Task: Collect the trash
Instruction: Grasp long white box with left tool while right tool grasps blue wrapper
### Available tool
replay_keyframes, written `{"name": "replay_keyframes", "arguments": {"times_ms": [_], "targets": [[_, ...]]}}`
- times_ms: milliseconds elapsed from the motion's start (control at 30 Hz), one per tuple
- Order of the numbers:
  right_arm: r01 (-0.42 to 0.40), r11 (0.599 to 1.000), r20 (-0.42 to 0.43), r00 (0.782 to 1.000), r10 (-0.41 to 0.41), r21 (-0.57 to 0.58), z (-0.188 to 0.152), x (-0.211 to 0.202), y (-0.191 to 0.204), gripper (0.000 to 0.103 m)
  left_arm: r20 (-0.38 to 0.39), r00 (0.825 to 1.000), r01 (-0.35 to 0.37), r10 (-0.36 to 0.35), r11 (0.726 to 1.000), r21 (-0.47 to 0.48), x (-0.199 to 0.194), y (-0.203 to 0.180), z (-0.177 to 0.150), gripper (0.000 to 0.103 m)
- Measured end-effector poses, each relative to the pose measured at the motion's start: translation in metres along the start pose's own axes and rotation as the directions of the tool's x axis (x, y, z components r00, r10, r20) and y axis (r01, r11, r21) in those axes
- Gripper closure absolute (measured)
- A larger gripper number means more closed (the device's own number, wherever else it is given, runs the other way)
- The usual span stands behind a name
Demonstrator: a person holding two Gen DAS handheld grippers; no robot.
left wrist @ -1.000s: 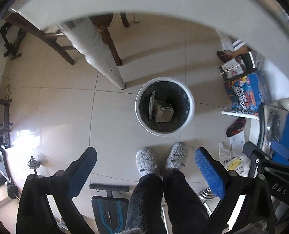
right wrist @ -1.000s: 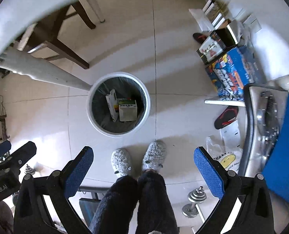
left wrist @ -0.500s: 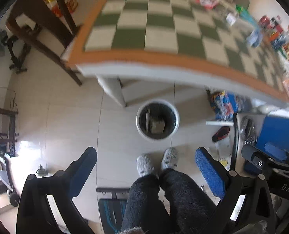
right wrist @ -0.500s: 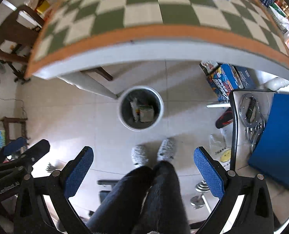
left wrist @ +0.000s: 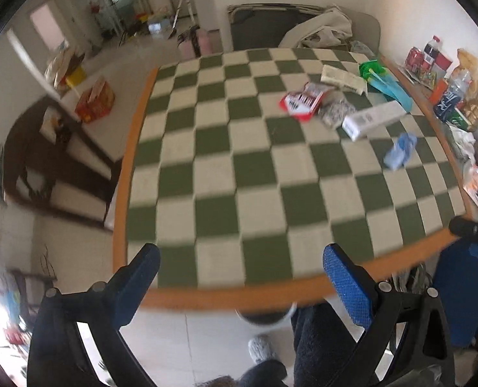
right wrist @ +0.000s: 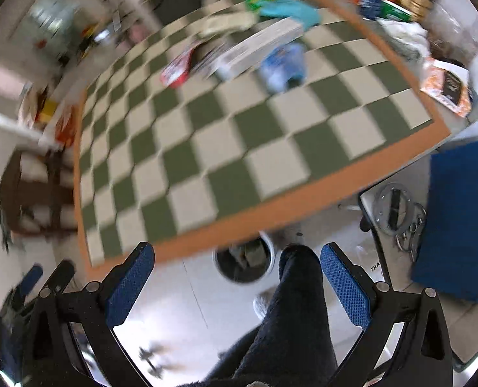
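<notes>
The trash lies in a loose cluster on the far right part of the checkered table, well apart from both grippers: a red and white wrapper, a crumpled grey packet just beside it, a long white box lying slantwise, a flat pale carton behind them, a green and teal bag toward the far right edge, and a small light blue packet nearer than the rest and apart from them. In the right wrist view the same heap shows blurred at the top — the white box, the blue packet and the red wrapper can still be told apart.

The trash bin stands on the floor under the near edge of the table, partly hidden by it; something boxy sits inside, too blurred to name. In the left wrist view only its rim peeks out below the orange edge. The person's dark trouser leg stands just beside the bin.

The left gripper hangs at the near edge of the table, its blue-padded fingers spread wide with nothing between them. The right gripper is also spread wide and empty, above the floor with the bin showing between its fingers — the trash far ahead of both

A blue mat lies on the floor to the right; bottles and cans crowd a ledge past the table
</notes>
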State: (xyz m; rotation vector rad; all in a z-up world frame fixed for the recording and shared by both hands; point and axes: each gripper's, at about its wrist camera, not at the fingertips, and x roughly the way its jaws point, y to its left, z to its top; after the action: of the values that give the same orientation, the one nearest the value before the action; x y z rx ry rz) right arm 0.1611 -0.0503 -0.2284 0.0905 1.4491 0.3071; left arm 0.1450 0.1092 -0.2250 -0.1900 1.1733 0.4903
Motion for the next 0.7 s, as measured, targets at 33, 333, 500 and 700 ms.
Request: {"name": "replay_keyframes", "arguments": {"times_ms": [33, 333, 500, 700], "targets": [[-0.006, 0.999, -0.002, 1.0, 0.006, 0.054, 0.028, 0.009, -0.015, 0.0, -0.001, 1.0, -0.016, 0.016, 1.0, 0.02, 0.01, -0.011, 0.018, 0.0], [0.011, 0.972, -0.086, 0.996, 0.009, 0.235, 0.199, 0.126, -0.061, 0.005, -0.097, 0.989, -0.084, 0.109, 0.969, 0.232, 0.108, -0.117, 0.149, 0.0], [-0.035, 0.956, -0.17, 0.982, 0.087, 0.29, 0.241, 0.183, -0.062, 0.052, -0.147, 0.987, -0.014, 0.072, 0.93, 0.366, 0.15, -0.177, 0.193, 0.0], [-0.044, 0.955, -0.147, 0.985, 0.09, 0.292, 0.259, 0.175, -0.091, 0.086, -0.202, 0.979, 0.147, -0.034, 0.804, 0.576, 0.18, -0.26, 0.216, 0.001]]}}
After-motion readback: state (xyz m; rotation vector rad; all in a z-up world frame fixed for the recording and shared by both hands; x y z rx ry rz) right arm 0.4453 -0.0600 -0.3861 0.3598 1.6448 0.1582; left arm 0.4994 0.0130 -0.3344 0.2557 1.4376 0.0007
